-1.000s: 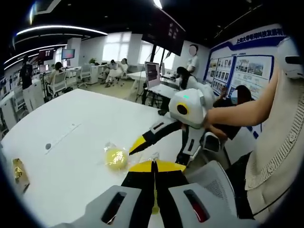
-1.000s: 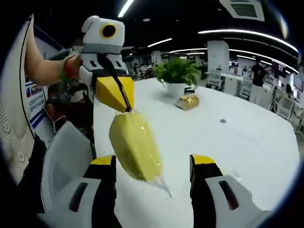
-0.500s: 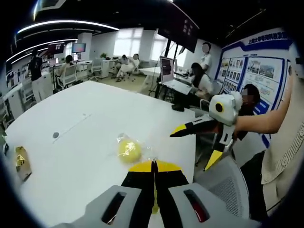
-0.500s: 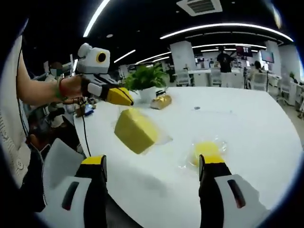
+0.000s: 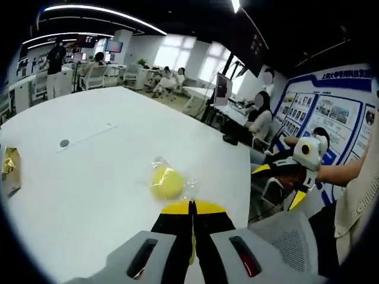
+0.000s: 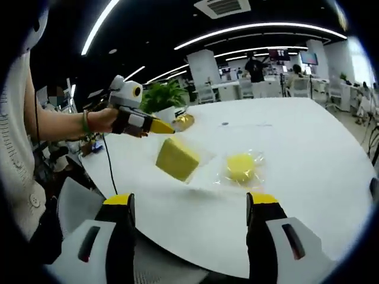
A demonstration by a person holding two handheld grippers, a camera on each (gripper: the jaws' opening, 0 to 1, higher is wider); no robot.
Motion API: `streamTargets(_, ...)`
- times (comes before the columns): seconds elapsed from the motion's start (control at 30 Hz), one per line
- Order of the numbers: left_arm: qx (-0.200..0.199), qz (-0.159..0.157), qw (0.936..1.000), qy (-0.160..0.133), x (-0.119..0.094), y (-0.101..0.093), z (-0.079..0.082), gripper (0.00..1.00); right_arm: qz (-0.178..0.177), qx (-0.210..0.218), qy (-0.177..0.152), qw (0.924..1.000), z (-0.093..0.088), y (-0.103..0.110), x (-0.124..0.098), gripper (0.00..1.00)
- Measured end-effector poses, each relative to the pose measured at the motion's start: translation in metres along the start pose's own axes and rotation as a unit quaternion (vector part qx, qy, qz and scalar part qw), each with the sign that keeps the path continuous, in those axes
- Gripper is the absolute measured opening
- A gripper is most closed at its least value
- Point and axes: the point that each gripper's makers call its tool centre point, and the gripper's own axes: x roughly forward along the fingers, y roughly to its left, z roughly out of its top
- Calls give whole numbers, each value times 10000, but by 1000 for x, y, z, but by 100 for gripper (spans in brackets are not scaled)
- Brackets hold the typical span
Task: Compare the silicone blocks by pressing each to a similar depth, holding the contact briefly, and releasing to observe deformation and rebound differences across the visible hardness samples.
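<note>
1. Silicone block (image 6: 177, 158), yellow and wedge-shaped in clear wrap, hangs tilted above the counter (image 6: 308, 142) in the right gripper view, pinched at its upper corner by the left gripper (image 6: 169, 128).
2. Just to the block's right in that view, the round yellow sample (image 6: 241, 166) lies flat on the counter in its own crinkled clear bag, apart from the block.
3. Left gripper: jaws clenched on the block's wrapping; in the left gripper view those black-and-yellow jaws (image 5: 191, 208) are pressed together with a sliver of yellow between them.
4. From that view the round sample (image 5: 166, 181) sits just beyond the closed tips.
5. Right gripper (image 6: 190, 200): jaws spread wide, nothing between them, held low in front of the block and off the counter's near edge.
6. It also appears in the left gripper view, off beyond the counter's edge, as the white-bodied right gripper (image 5: 278, 177) in a person's hand.
7. Behind the block, a potted plant (image 6: 165, 99) and a gold-wrapped item (image 6: 184, 121) stand on the counter.
8. Farther out: office chairs, desks and people.
</note>
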Motion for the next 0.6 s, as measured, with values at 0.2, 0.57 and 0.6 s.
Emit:
streamTargets(0.2,-195,-30,9996,-180,7,19,6,0,-239,110,223,9994,-11,-15,-6,72)
streamTargets(0.57,-740,669,9929,-646,-2,89,13,0,-334,116,319,9989,-10,-21,2,68)
streamTargets(0.6,-771,794,9916,-672,-5,100,10,0,-337,150,326,9988,-10,-21,4,68)
